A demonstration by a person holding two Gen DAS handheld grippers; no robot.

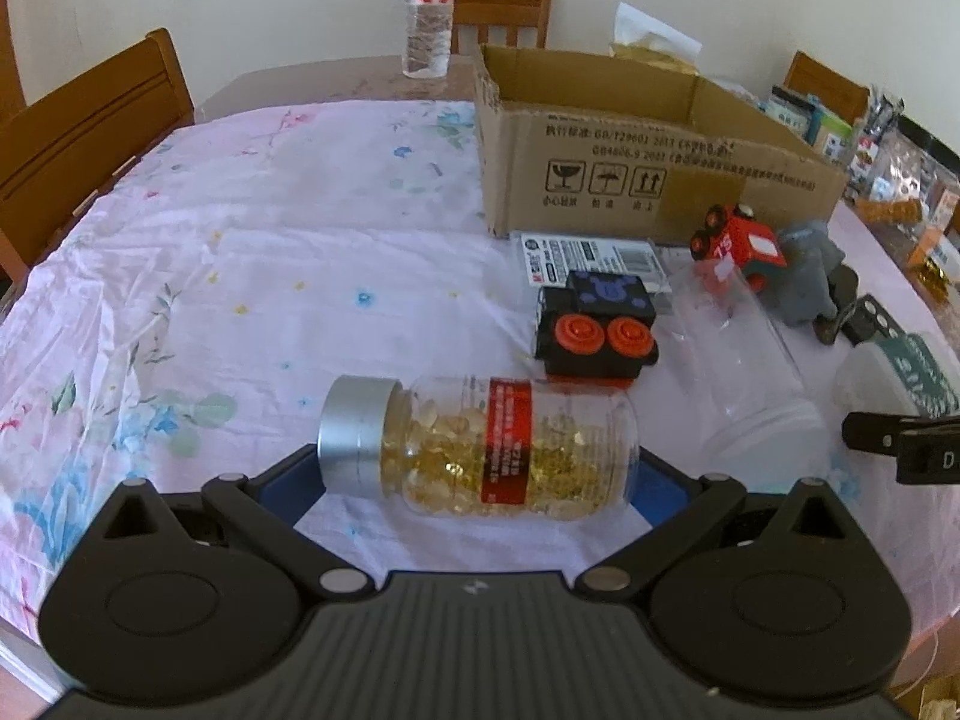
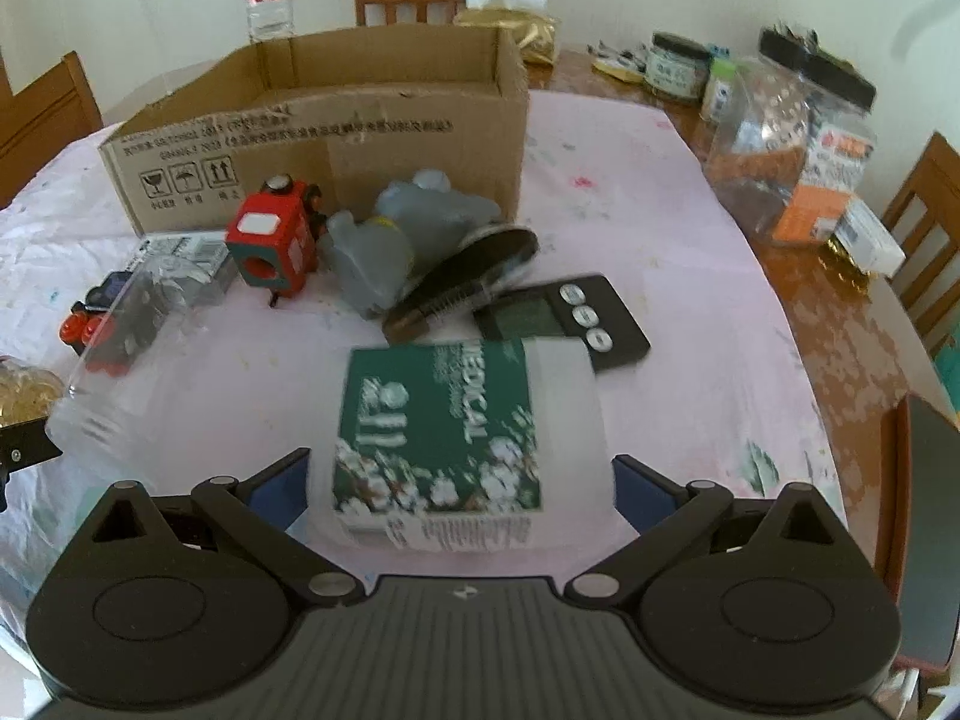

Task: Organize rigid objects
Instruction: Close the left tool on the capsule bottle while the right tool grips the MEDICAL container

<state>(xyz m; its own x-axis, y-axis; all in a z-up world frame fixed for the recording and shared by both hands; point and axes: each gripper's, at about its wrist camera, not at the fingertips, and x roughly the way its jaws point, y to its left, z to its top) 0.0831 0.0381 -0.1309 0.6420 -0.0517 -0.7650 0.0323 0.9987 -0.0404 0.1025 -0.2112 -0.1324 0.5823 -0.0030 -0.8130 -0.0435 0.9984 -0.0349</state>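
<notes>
In the left wrist view my left gripper has its jaws on both ends of a clear bottle of yellow capsules with a silver cap and red label, lying sideways. In the right wrist view my right gripper has its jaws against the sides of a translucent tub with a green label. An open cardboard box stands behind; it also shows in the right wrist view. A black toy train, a red toy train, a grey toy and a clear empty jar lie on the cloth.
A water bottle stands at the back. A black timer and a dark brush lie before the box. Jars and packets crowd the right table edge. Wooden chairs surround the table.
</notes>
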